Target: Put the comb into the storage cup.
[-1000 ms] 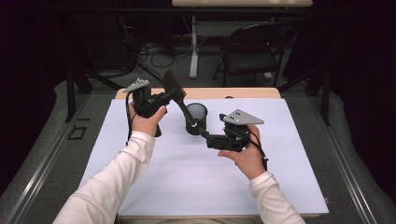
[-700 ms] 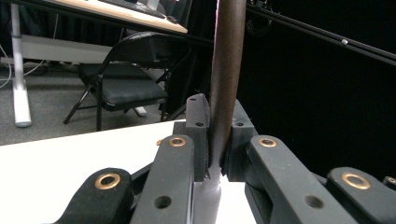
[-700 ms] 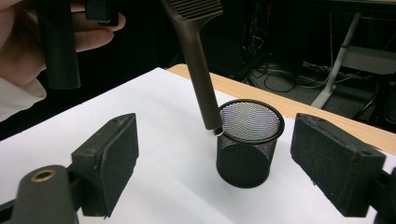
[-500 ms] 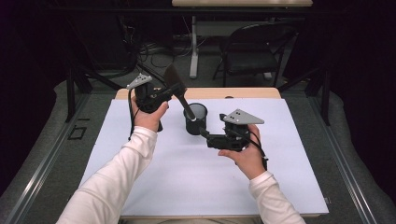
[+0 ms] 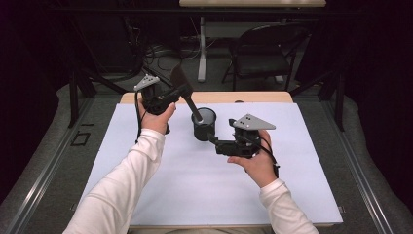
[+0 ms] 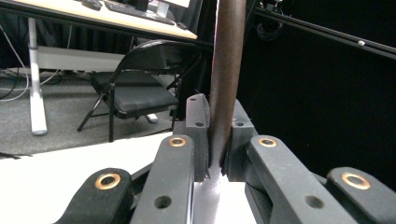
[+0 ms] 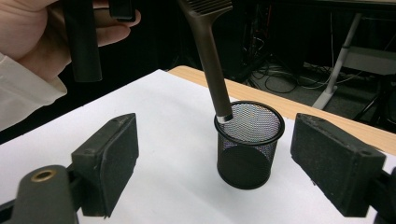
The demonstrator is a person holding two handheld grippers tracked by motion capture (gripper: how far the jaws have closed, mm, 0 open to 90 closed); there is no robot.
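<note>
From my seat, the spatula's (image 7: 208, 56) lower end disappears inside the mesh cup (image 7: 247, 149), so I can't tell whether it touches the bottom. In the right gripper view the picture's top edge cuts off its slotted blade, and in the left gripper view its handle (image 6: 227, 79) runs out past the top, with the part between the pads hidden by them. I see only the two pads (image 7: 109, 163) of the right hand-held gripper (image 7: 229, 172) there; its body lies below the frame. In the high view the left hand-held gripper (image 5: 178, 92) merges with the dark background, so its jaw tips are too small for me to make out. The desk's (image 5: 292, 195) near edge is cut off.
</note>
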